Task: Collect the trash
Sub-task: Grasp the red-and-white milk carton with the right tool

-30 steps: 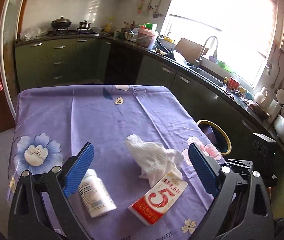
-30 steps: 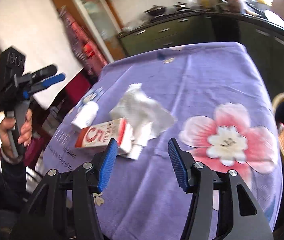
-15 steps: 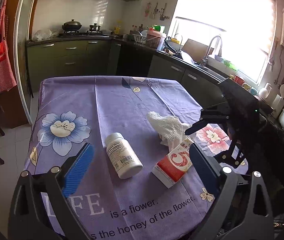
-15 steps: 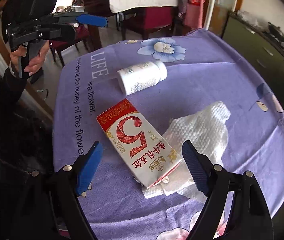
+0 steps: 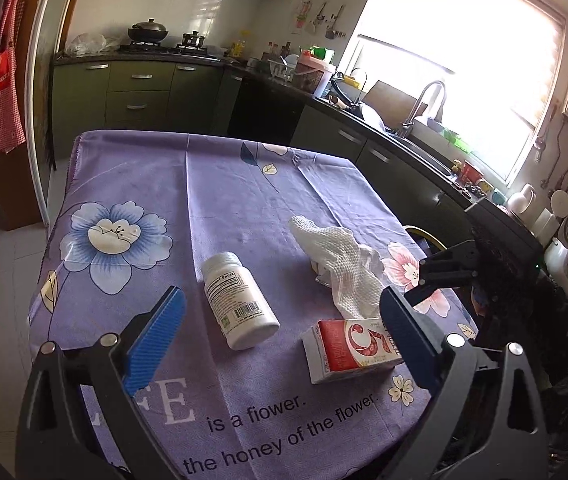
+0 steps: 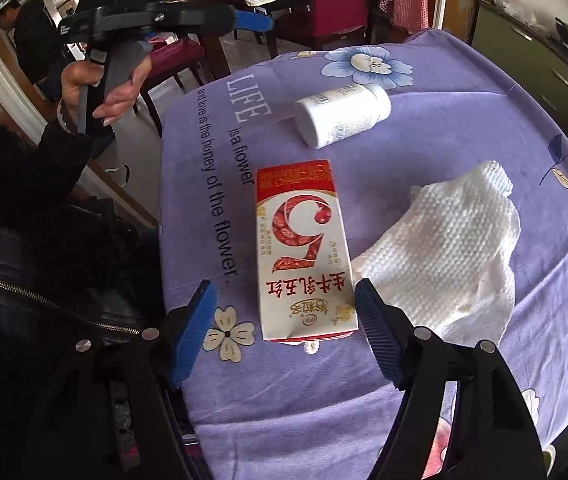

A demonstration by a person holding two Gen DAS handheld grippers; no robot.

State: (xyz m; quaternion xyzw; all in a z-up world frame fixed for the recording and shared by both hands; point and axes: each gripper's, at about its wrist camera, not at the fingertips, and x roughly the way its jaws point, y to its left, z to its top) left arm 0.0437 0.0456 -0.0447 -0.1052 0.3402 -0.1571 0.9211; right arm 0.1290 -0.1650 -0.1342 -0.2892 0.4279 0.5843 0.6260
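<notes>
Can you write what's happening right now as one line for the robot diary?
right hand-held gripper: open, framing carton | left hand-held gripper: open, empty | bottle, paper towel: on tablecloth

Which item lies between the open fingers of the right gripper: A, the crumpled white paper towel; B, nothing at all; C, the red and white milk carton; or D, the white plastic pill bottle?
C: in the right wrist view the red and white milk carton lies flat on the purple floral tablecloth with its near end framed by the open right gripper.
</notes>
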